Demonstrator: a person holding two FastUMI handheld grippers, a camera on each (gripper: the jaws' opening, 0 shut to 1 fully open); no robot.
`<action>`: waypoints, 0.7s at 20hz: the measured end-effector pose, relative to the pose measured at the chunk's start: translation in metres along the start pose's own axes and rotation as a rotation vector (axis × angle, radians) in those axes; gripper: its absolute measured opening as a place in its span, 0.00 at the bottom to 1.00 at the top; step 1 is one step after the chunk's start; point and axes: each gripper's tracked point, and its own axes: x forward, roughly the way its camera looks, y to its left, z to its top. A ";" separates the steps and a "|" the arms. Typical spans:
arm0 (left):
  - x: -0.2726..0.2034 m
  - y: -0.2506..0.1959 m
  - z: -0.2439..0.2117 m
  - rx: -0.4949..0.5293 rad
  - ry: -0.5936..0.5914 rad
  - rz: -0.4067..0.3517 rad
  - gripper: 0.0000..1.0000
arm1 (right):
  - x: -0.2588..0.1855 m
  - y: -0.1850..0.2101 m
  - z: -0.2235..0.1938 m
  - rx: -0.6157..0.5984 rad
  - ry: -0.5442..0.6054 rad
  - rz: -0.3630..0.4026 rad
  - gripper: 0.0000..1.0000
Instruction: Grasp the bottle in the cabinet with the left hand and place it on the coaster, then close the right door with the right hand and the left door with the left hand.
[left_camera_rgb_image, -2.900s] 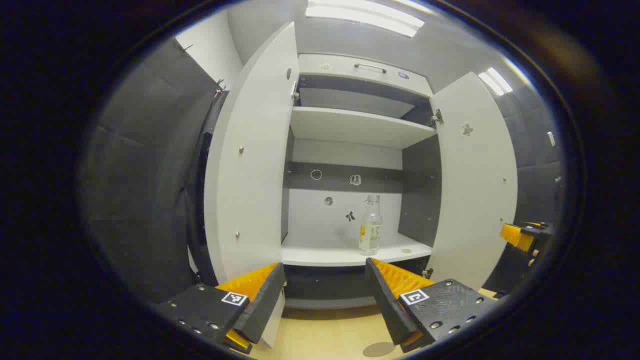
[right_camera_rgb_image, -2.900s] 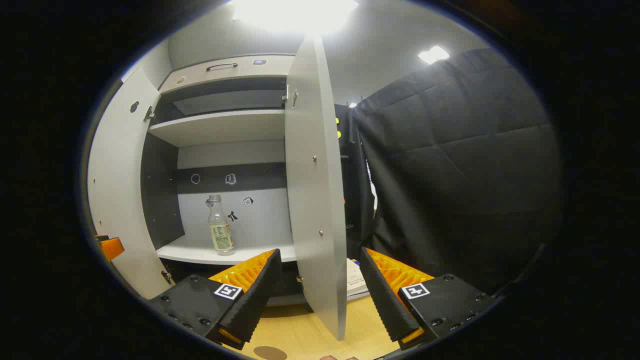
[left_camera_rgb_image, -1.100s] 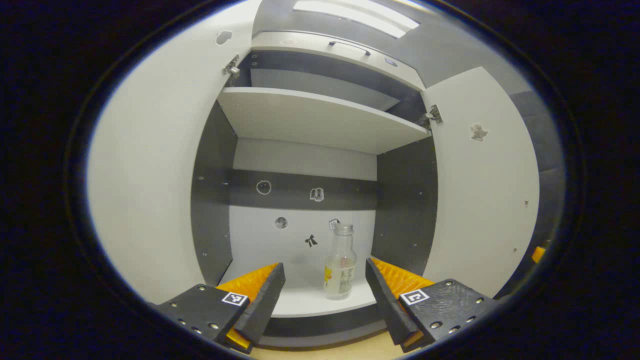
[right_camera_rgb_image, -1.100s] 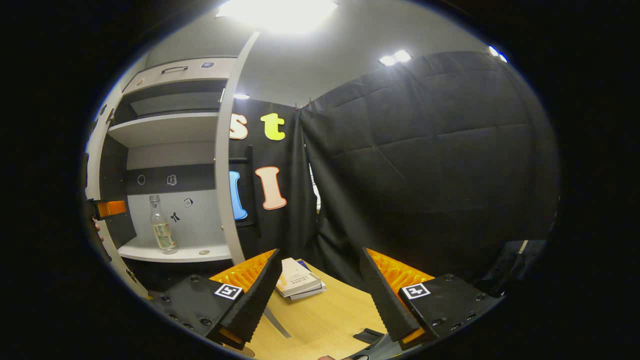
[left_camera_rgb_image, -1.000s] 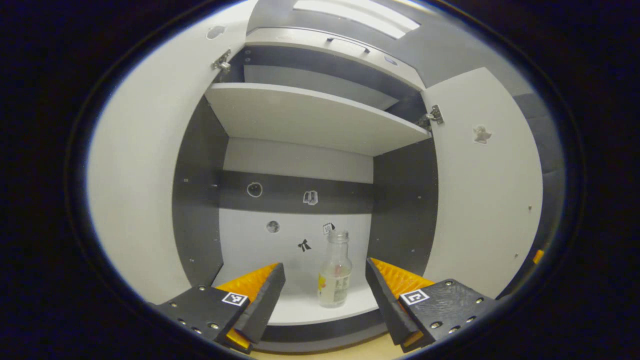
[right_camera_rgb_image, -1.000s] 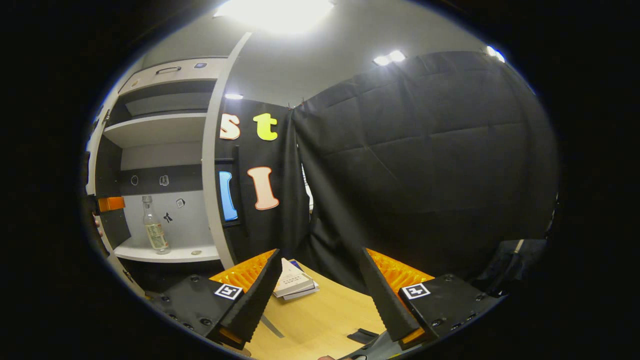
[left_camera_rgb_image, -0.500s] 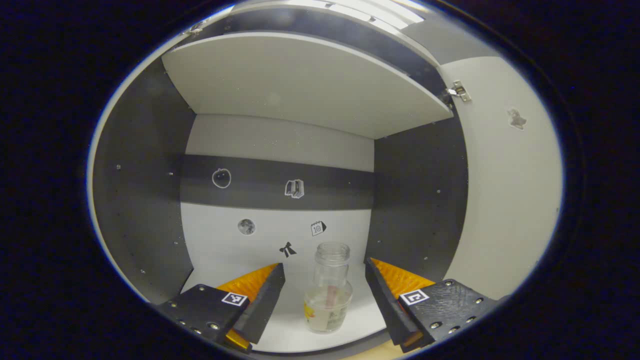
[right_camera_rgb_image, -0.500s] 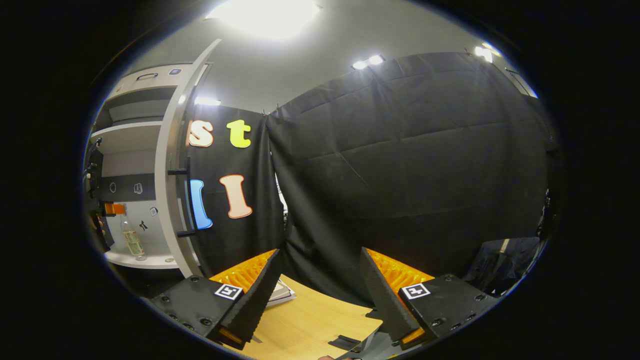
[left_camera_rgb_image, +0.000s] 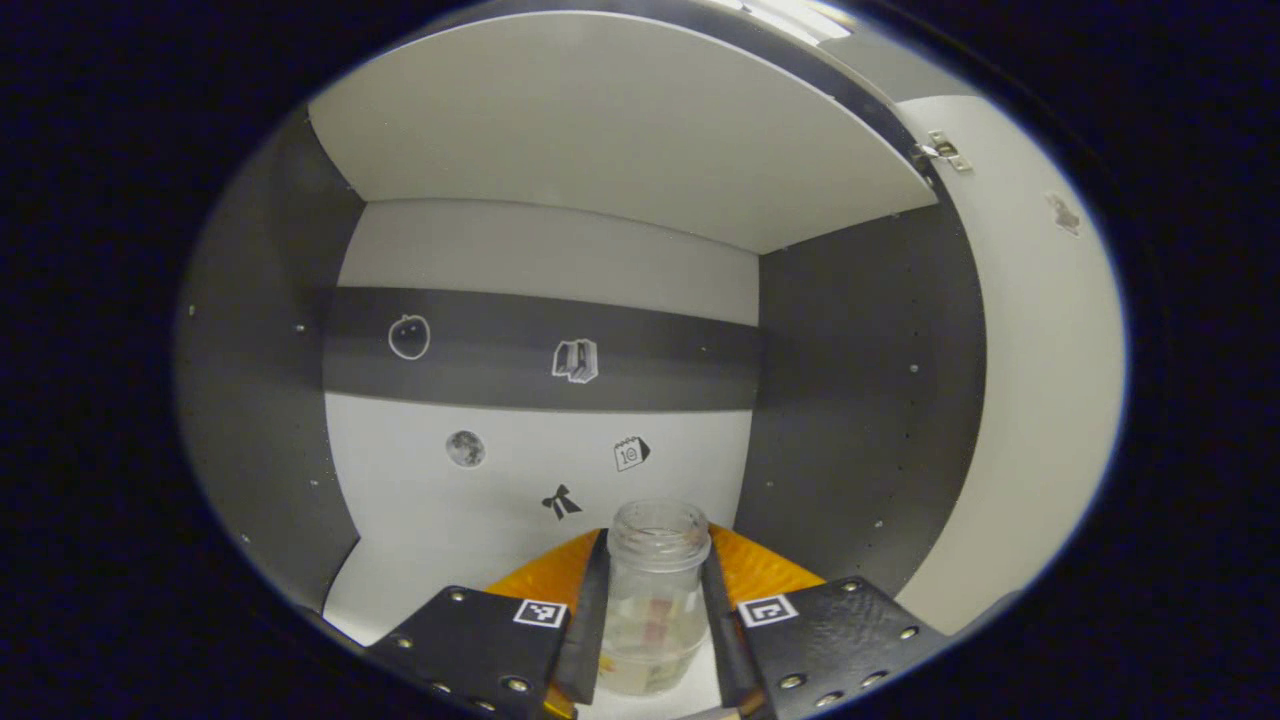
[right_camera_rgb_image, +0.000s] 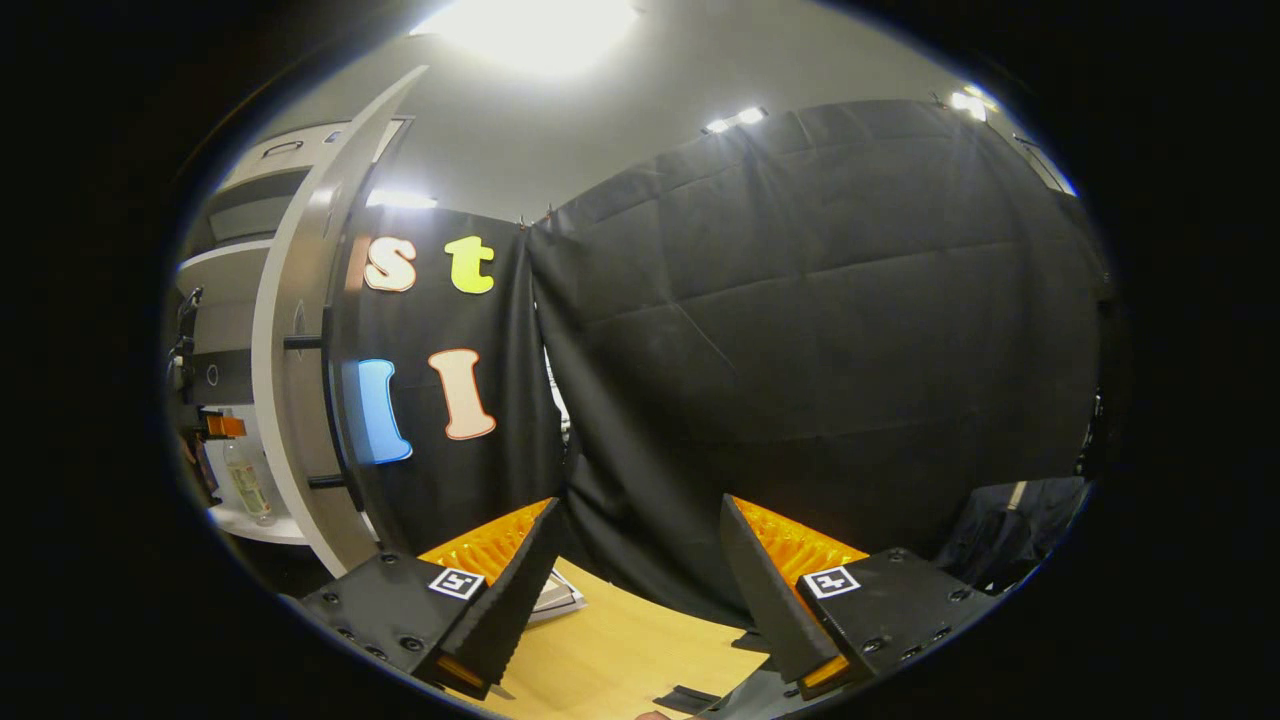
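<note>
My left gripper (left_camera_rgb_image: 652, 610) has its jaws pinched in on the bottle (left_camera_rgb_image: 652, 600), one finger flat against each side. It stands upright on the cabinet shelf (left_camera_rgb_image: 400, 590), long axis vertical, dead centre between my fingers. It's clear, smooth and round, mouth open, a label low down. Next, I judge, comes a lift. My right gripper (right_camera_rgb_image: 640, 590) hangs wide open and empty above the wooden table (right_camera_rgb_image: 620, 650).

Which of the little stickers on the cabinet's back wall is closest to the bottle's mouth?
The bow sticker, just left of the bottle rim; the calendar, moon, book and apple stickers sit higher.
</note>
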 end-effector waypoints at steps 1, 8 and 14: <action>0.000 0.003 0.000 -0.003 -0.006 0.011 0.53 | 0.003 0.001 -0.002 -0.005 0.002 0.008 0.97; -0.021 0.005 0.033 -0.034 -0.111 -0.001 0.40 | 0.009 0.006 -0.009 -0.017 0.023 0.037 1.00; -0.066 -0.005 0.052 -0.014 -0.128 -0.071 0.40 | 0.009 0.005 0.000 -0.051 -0.005 0.045 0.99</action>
